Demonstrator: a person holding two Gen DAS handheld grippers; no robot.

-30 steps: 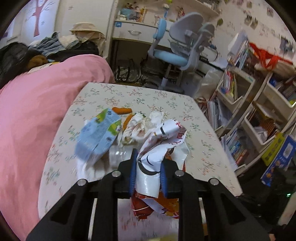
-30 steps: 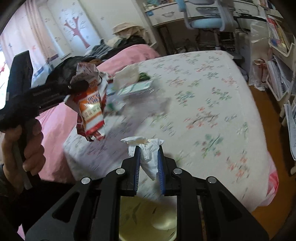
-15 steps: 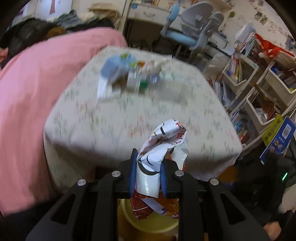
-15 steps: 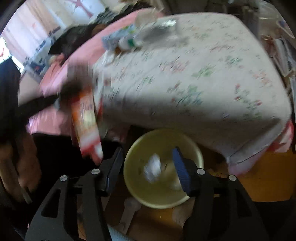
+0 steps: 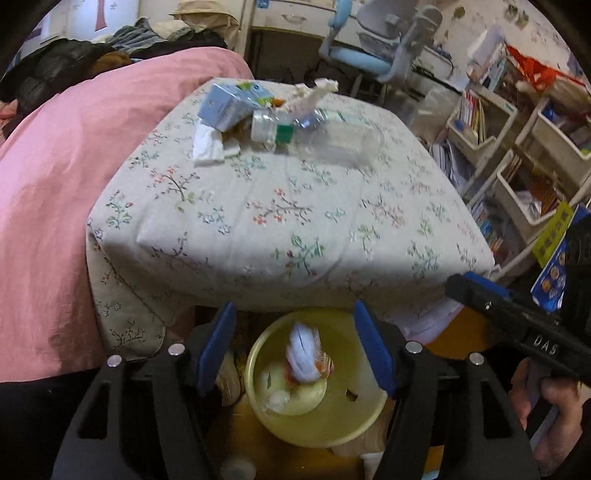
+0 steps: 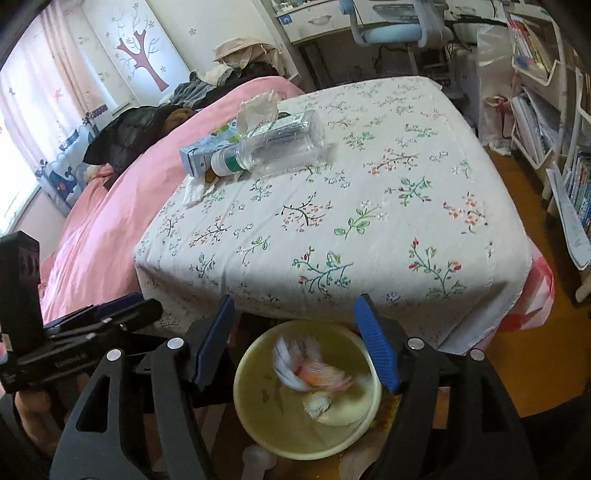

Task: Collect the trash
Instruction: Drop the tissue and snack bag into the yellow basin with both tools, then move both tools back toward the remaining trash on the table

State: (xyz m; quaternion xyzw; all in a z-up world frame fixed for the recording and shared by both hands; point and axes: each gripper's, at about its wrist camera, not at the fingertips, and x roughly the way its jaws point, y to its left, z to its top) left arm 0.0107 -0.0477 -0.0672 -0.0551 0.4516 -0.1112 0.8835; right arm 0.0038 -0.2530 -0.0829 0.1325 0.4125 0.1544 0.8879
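Both grippers hang over a yellow bin on the floor in front of the table. My left gripper is opening, with nothing between its blue pads. Just below it, a crumpled red-and-white wrapper drops blurred into the bin. My right gripper is opening too and holds nothing. A white tissue lies in the bin. On the table lie a clear plastic bottle, a blue carton and tissues.
A pink duvet with piled clothes borders the table's left side. Bookshelves crowd the right, and a desk with a blue chair stands behind. The right gripper shows at the left wrist view's right edge. The left gripper shows at the right wrist view's left edge.
Both grippers have drawn back from the table to above the bin. The right one opened first and dropped its tissue; the left one has now opened and let go of the wrapper.
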